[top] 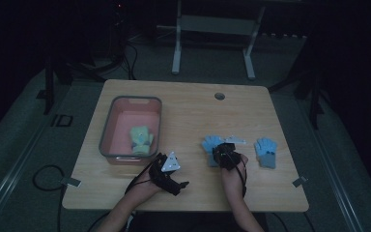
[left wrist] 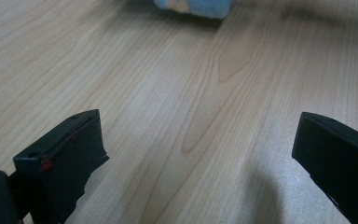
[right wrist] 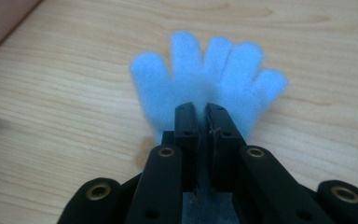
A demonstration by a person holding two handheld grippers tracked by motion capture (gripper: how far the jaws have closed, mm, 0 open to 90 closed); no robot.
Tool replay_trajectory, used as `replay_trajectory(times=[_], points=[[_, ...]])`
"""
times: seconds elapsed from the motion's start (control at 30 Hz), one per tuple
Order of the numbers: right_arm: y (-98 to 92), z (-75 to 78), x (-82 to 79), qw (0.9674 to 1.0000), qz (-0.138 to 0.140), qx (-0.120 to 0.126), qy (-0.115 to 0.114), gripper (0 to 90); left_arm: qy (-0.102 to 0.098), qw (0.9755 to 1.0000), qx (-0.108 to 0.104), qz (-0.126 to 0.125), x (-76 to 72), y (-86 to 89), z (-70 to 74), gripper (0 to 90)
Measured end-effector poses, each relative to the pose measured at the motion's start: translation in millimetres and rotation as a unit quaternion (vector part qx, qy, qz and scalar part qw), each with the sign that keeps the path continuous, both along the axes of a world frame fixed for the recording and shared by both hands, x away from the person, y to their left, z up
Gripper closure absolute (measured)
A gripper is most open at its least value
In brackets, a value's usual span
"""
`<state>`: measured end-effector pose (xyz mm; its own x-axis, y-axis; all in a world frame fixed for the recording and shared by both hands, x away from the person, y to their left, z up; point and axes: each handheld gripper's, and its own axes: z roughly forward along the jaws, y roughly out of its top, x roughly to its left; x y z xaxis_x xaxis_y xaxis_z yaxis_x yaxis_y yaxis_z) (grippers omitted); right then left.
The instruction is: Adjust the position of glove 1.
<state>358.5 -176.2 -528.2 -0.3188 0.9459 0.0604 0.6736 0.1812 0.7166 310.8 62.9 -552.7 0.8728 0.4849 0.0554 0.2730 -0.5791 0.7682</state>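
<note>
Left gripper (top: 174,175) low at 6 o'clock, jaws wide apart over bare table (left wrist: 177,84). Right gripper (right wrist: 203,109) pinched together on blue glove (right wrist: 209,79), table centre-right. Second blue glove (top: 266,152) at 3 o'clock. Pink bin (top: 110,126) at 10 o'clock holds green glove (top: 141,139).

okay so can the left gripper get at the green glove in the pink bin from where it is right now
Probably yes. The left gripper sits open just beside the bin, the green glove lies near that corner, and nothing covers the bin's open top.

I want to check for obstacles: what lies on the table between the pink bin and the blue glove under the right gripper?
In the high view, only bare wood lies between the pink bin and the blue glove; the left gripper sits nearer the person.
</note>
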Motion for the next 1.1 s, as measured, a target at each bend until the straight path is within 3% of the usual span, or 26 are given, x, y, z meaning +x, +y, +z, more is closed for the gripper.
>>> replay_trajectory(times=[0.13,0.23,0.53,0.77,0.83,1.1], points=[[1.5,-14.4,2.9,0.9997,0.003,0.004,0.024,78.9,0.002,1.0000,-0.003,-0.003,-0.5,-0.3,0.0,2.0],[2.5,-15.8,2.2,0.9997,0.008,0.001,0.022,75.8,0.001,1.0000,0.000,-0.004,-1.0,-0.7,-0.5,2.0],[-7.4,7.0,7.6,0.9988,0.047,0.013,0.005,52.5,0.004,1.0000,-0.003,-0.007,-1.6,-0.9,-1.0,2.0],[-35.3,15.1,17.9,0.9964,0.084,0.013,0.001,54.6,0.007,0.9999,-0.007,-0.012,-2.2,-0.5,-1.3,2.0],[-47.0,19.1,20.5,0.9947,0.099,0.027,0.007,55.0,0.009,0.9999,-0.007,-0.013,-1.7,0.3,-1.3,2.0],[-94.2,32.3,19.2,0.9933,0.114,0.009,-0.018,56.9,0.007,0.9998,-0.012,-0.015,-2.0,0.5,-0.8,2.0]])
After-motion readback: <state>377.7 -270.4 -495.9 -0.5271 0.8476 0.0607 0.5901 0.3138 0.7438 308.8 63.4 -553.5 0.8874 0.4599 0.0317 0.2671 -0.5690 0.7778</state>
